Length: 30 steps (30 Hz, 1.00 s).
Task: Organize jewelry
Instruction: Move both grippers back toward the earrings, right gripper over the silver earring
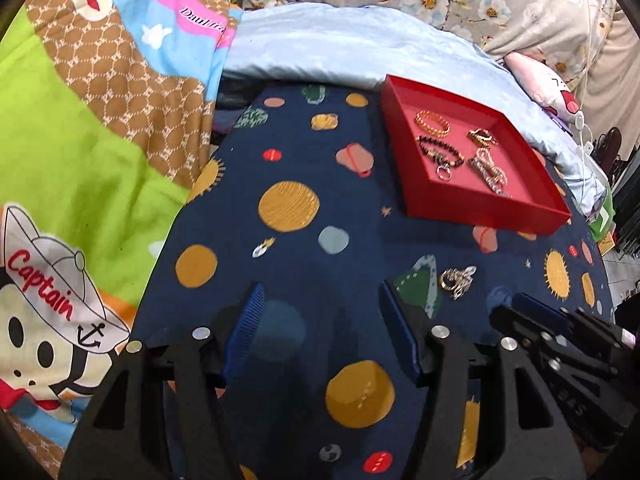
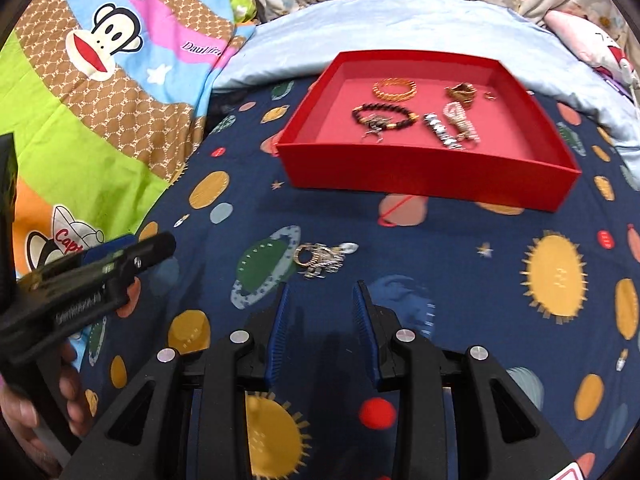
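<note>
Bare planet-print cloth (image 2: pixel 460 264) lies between the red tray (image 2: pixel 432 176) and the loose ring cluster (image 2: pixel 320 260). The right gripper (image 2: pixel 320 304) is partly spread and empty just short of the cluster; the left gripper (image 1: pixel 320 304) is spread wider, also empty.

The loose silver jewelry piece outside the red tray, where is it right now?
The loose silver piece lies on the navy planet-print cloth, in front of the red tray, just beyond the right gripper with its open jaws.

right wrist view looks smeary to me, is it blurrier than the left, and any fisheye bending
Right wrist view: yes, the loose jewelry piece and planet cloth are motion-smeared. Left wrist view: sharper on that piece. Both: the red tray edges bow and corners vignette dark.
</note>
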### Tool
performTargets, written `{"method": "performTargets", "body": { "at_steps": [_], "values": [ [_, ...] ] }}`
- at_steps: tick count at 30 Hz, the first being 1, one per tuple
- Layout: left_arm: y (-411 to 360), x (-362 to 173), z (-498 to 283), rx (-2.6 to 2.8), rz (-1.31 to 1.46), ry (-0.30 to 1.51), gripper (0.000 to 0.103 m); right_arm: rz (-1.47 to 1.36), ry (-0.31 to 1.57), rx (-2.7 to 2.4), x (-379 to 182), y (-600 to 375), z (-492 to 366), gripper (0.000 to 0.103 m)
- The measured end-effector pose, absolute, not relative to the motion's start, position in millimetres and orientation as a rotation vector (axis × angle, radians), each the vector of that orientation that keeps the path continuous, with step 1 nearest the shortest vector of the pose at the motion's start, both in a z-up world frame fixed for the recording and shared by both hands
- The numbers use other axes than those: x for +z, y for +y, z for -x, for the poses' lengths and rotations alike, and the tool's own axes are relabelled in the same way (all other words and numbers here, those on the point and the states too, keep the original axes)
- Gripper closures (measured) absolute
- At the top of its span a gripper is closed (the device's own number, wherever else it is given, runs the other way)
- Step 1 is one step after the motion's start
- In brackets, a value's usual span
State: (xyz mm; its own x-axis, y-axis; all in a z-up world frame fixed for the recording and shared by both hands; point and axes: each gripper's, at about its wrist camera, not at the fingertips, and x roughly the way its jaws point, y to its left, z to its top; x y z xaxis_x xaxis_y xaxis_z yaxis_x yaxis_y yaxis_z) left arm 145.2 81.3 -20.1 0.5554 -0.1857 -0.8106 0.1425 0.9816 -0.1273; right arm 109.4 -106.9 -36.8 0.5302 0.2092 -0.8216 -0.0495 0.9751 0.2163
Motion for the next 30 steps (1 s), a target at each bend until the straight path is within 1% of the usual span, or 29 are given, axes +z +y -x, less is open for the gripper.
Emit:
{"method": "performTargets", "body": {
  "at_steps": [9,11,15,22,30],
  "values": [
    [87.4,-20.9,-142.0,-0.193,0.036,0.962,0.046,-0.165,1.032,0.141,-55.2,-89.8,-131.4,0.072],
    [89.3,-21.7,-142.0,-0.193,0.044,0.966,0.046,-0.157,1.043,0.132,-60.0,-88.9,-134.2,0.075],
    [89.8,-23.5,-140.8,-0.197,0.050,0.971,0.046,-0.133,1.035,0.114,-60.9,-90.3,-135.1,0.087],
    [80.0,-25.7,-137.9,-0.234,0.053,0.977,0.046,-0.170,1.029,0.079,-58.8,-111.6,-124.9,0.087],
    [38.2,-30.2,-133.0,-0.361,0.033,0.997,0.046,-0.223,1.027,0.009,-54.5,-151.0,-100.3,0.087]
  ]
}}
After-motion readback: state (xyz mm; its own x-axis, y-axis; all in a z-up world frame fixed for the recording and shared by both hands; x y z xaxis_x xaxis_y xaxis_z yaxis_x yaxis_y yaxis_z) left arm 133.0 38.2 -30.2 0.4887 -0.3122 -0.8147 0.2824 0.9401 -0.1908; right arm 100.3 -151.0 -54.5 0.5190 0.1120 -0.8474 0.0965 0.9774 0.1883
